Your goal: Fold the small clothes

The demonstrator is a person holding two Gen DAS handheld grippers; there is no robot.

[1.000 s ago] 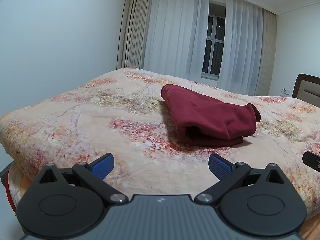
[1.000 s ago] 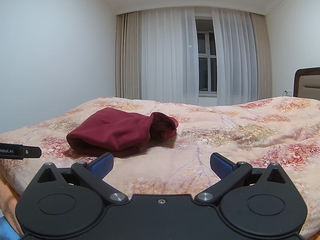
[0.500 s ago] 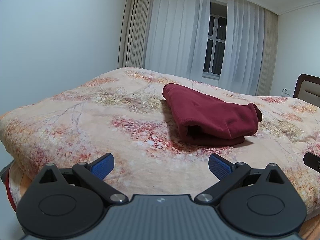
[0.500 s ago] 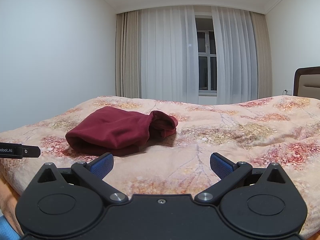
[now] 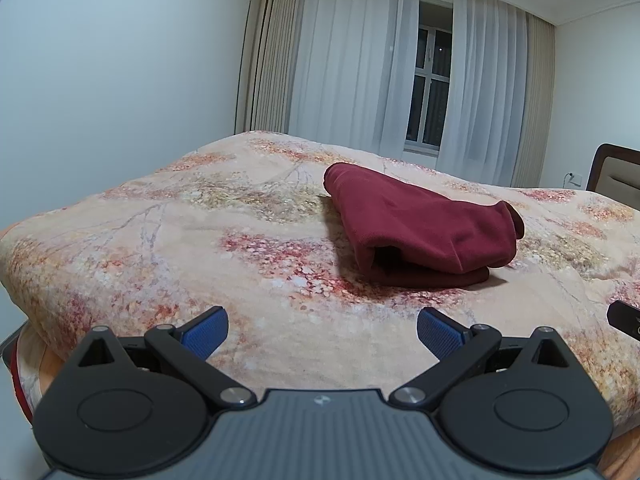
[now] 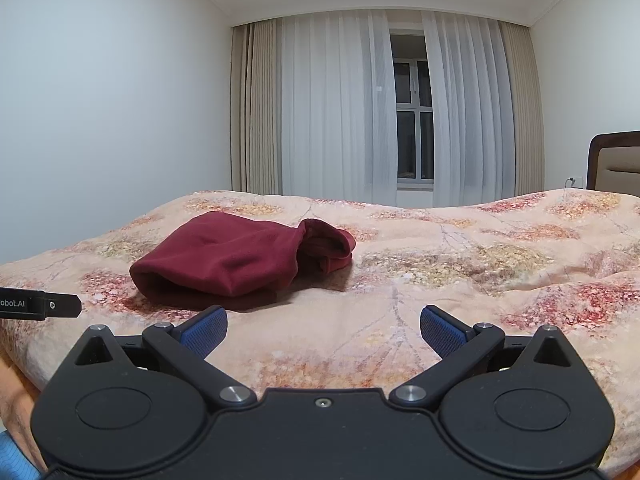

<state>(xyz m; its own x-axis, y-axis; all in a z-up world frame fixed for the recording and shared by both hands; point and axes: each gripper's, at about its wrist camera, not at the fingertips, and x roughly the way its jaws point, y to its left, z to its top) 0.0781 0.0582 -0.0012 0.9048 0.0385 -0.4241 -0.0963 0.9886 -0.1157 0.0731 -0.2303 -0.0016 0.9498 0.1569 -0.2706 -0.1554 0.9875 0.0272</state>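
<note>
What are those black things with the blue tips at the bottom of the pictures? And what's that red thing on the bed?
Those are two grabbing tools that a person holds, one in each hand. Each has a small camera looking forward past its two blue tips. One picture comes from the left gripper, the other from the right gripper. Both are open and hold nothing. The red thing is a dark red piece of clothing, folded over and lying on the flowery bedspread. Neither gripper touches it.
</note>
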